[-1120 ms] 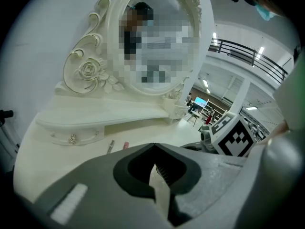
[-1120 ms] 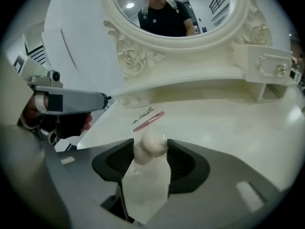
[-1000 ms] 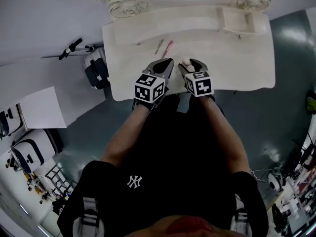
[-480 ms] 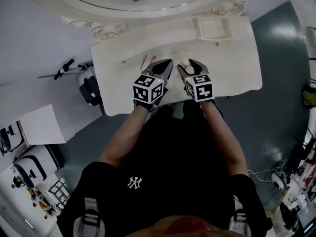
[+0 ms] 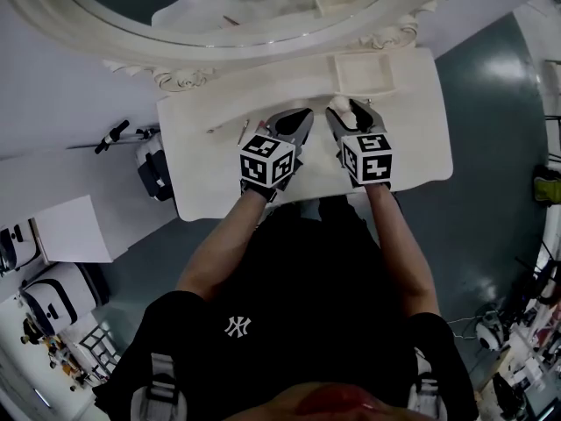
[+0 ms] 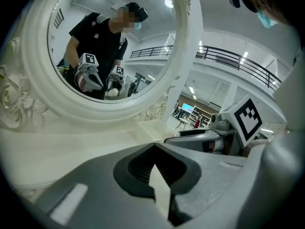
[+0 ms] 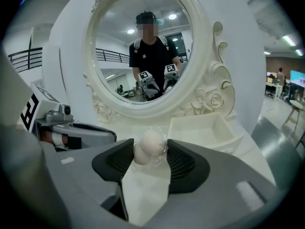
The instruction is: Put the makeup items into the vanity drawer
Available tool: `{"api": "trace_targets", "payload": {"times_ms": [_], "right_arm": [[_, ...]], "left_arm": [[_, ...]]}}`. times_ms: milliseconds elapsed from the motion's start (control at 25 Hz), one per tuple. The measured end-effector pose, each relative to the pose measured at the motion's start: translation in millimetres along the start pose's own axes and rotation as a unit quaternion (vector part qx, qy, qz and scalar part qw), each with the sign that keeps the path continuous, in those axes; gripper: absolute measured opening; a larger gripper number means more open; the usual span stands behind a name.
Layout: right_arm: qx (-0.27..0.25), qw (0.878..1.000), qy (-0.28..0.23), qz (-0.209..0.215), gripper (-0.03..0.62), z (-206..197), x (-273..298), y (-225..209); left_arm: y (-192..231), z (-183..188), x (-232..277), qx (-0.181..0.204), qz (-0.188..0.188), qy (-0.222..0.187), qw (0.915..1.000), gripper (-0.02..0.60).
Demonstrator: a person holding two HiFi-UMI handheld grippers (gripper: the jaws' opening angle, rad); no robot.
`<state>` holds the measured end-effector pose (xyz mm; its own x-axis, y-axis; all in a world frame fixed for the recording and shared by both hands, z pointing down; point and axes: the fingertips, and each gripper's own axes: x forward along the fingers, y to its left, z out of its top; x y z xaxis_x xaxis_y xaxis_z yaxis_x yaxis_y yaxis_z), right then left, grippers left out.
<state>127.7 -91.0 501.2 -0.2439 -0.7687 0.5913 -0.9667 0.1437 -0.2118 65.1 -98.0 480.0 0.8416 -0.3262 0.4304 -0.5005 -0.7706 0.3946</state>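
Note:
A pale round makeup sponge [image 7: 150, 144] in clear wrap is pinched between the jaws of my right gripper [image 7: 150, 150]. In the head view that gripper [image 5: 353, 112] hovers over the white vanity top [image 5: 412, 139], just in front of the open drawer [image 5: 364, 71]. The drawer [image 7: 202, 128] looks empty. My left gripper [image 5: 298, 119] is beside it on the left, shut with nothing in it [image 6: 152, 151]. A thin makeup pencil [image 5: 244, 131] lies on the vanity top left of the left gripper.
The oval mirror [image 5: 263, 11] in its carved frame stands at the back of the vanity. On the floor to the left are a dark bag [image 5: 151, 160] and a white box [image 5: 74, 226]. The vanity's front edge is near my body.
Both grippers have moved forward and to the right across the vanity top. The right one, with the sponge still in it, now sits close to the open drawer.

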Motion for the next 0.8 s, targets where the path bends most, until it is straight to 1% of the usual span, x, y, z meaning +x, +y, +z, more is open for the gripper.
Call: {"api": "trace_targets", "payload": {"times_ms": [240, 400, 560, 800], "right_arm": [[0.0, 0.999, -0.025, -0.024, 0.245, 30, -4, -44], [0.003, 0.999, -0.028, -0.031, 0.25, 42, 0, -68], [-0.006, 0.999, -0.016, -0.032, 0.268, 46, 7, -82], [-0.02, 0.999, -0.008, -0.027, 0.272, 50, 15, -90]], "left_arm": [[-4, 20, 19, -0.001, 0.01, -0.014, 0.9999, 0.002], [-7, 28, 32, -0.001, 0.017, -0.019, 0.9997, 0.002], [-6, 33, 41, -0.005, 0.027, -0.021, 0.9994, 0.002], [-1, 35, 52, -0.012, 0.038, -0.021, 0.999, 0.002]]}}
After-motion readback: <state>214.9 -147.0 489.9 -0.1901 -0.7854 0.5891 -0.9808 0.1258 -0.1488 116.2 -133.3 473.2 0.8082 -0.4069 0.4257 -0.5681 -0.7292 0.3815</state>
